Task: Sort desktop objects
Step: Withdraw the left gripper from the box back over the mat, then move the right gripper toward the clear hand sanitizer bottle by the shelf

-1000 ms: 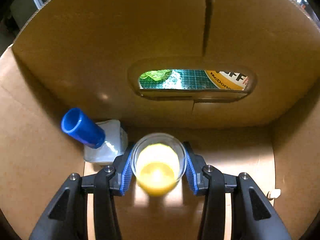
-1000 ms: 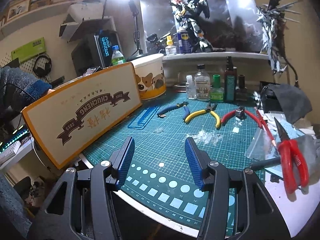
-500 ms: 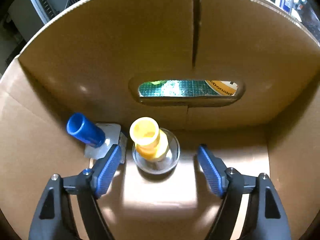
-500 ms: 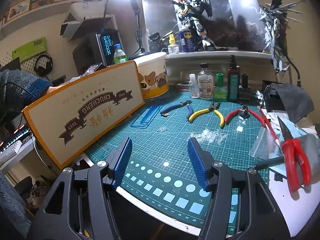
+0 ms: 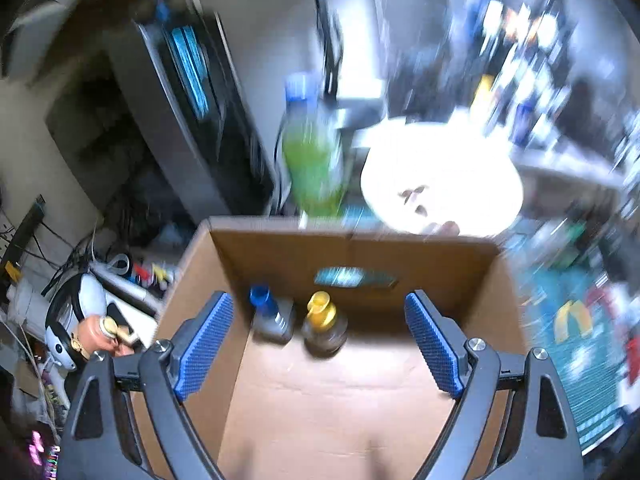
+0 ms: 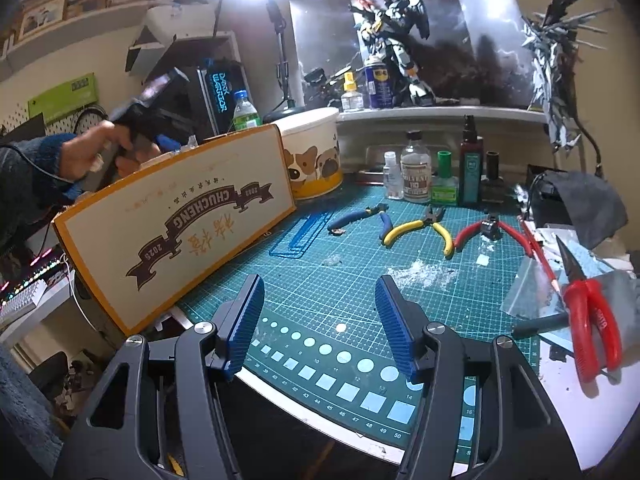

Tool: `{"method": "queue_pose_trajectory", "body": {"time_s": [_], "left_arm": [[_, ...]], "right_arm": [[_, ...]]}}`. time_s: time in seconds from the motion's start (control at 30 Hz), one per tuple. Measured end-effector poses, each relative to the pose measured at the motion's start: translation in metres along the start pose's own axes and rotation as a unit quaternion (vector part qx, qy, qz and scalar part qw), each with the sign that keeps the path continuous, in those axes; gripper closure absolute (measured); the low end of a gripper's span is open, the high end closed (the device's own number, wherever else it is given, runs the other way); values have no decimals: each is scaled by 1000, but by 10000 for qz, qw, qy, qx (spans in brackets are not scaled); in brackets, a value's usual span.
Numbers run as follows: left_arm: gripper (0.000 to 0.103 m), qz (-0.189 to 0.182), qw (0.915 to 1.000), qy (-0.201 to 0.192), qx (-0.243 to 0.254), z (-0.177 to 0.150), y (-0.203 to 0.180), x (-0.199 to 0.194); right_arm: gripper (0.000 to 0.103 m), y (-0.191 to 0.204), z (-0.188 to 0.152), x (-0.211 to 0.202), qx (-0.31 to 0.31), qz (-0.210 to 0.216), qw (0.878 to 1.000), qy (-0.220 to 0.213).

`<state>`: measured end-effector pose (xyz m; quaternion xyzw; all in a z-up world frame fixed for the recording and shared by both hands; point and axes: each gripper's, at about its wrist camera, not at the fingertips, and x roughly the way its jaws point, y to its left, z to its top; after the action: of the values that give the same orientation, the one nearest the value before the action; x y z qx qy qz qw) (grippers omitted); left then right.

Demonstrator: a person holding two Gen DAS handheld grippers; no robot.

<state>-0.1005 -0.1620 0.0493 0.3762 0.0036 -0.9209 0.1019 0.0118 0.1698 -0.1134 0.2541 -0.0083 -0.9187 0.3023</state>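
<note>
A yellow-capped bottle stands on the floor of the cardboard box, next to a blue-capped bottle at the far wall. My left gripper hangs high above the box, its jaws opening, with nothing between them. In the right wrist view a hand holds that left gripper over the box. My right gripper is open and empty, low over the green cutting mat.
Blue pliers, yellow pliers, red pliers and large red cutters lie on the mat. Several small bottles line its back edge. A dog-printed tub and a green drink bottle stand behind the box.
My left gripper let go of the yellow-capped bottle, which now stands in the box, then rose out of the box with its jaws spreading. The right gripper's jaws widened slightly.
</note>
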Motion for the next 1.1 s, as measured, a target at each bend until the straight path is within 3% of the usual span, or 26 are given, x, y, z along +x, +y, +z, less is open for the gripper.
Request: {"method": "queue_pose_trajectory", "body": {"time_s": [0.07, 0.17, 0.23, 0.43, 0.63, 0.83, 1.1], "left_arm": [[12, -605, 9970, -415, -253, 5, 1, -29], [2, -1262, 9864, -930, -487, -12, -4, -67], [1, -1333, 9796, -1460, -365, -24, -15, -105], [0, -1166, 9551, -2722, -76, -80, -72, -159], [0, -1808, 9546, -2354, -244, -122, -115, -154], [0, -1606, 9613, -2224, 258, -162, -165, -108], [0, -1200, 9781, -1634, 477, -191, -181, -27]], "right_arm": [[48, 0, 0, -4, -11, -34, 10000, -28], [48, -1, -1, -10, 7, -113, 9999, -72], [48, -4, -2, -14, 65, -168, 9998, -92], [48, -14, -9, -25, 111, -404, 9991, -24], [48, -23, -14, -41, 113, -626, 9980, 16], [48, -39, -18, -54, 219, -800, 9966, 17], [48, -53, -11, -50, 263, -861, 9959, -49]]}}
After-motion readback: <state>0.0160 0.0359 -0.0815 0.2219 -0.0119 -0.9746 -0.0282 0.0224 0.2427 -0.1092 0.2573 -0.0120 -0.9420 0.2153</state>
